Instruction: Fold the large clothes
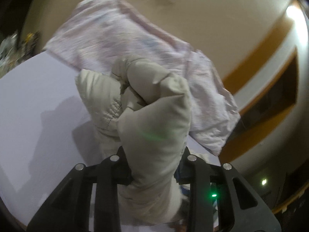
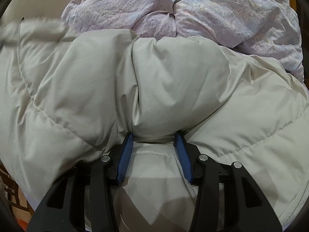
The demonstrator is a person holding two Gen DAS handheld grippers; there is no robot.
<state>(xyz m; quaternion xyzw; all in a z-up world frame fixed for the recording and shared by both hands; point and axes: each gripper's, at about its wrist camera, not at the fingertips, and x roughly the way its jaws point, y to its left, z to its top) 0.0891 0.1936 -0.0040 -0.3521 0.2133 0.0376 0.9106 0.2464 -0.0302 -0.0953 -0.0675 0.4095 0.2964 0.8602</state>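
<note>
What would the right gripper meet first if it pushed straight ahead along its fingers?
The right gripper already clamps a puffy fold of the cream padded jacket, so it would press deeper into that bulge first. The pinkish patterned quilt lies beyond, though depth is hard to judge.

The left gripper [image 1: 154,154] is clamped on a thick bunch of cream puffer jacket [image 1: 152,116], which fills the gap between its jaws and bulges out ahead of them, hiding the pads; the black finger arms show on either side. The right gripper [image 2: 155,141] has its jaws set partly apart, both blue pads [image 2: 127,154] pressing into a padded fold of the same jacket wedged between them, tips buried in the fabric.
</note>
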